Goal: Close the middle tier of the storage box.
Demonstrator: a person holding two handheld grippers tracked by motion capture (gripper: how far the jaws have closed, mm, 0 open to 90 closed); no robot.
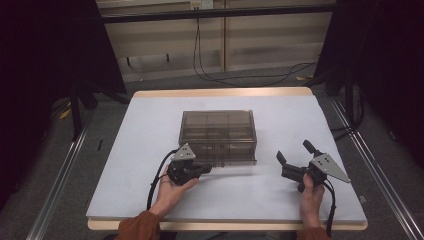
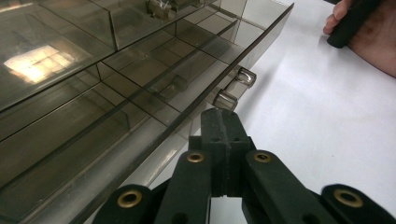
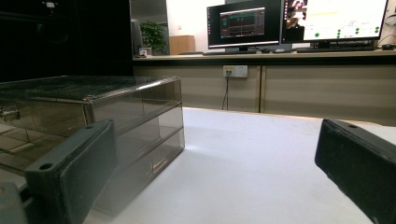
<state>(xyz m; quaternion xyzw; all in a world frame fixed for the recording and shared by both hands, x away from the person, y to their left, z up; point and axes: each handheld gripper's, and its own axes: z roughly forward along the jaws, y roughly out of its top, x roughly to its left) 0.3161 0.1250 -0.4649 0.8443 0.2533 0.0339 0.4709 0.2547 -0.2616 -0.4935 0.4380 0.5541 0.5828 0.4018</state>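
A smoky see-through drawer box [image 1: 218, 131] stands in the middle of the white table [image 1: 150, 130]. My left gripper [image 1: 206, 170] lies at its front left, jaws shut with nothing between them. In the left gripper view the shut tips [image 2: 222, 119] sit just short of a small metal drawer handle [image 2: 236, 86] on the box front [image 2: 93, 93]. My right gripper [image 1: 294, 151] rests to the right of the box, open and empty. Its two black jaws frame bare table in the right gripper view [image 3: 215, 177], with the box [image 3: 93, 116] at the left.
Dark curtains flank the table on both sides. Cables [image 1: 240, 77] trail on the floor beyond the far edge. A desk with monitors [image 3: 243, 23] stands behind the table. The person's right hand [image 2: 369, 42] shows far off in the left gripper view.
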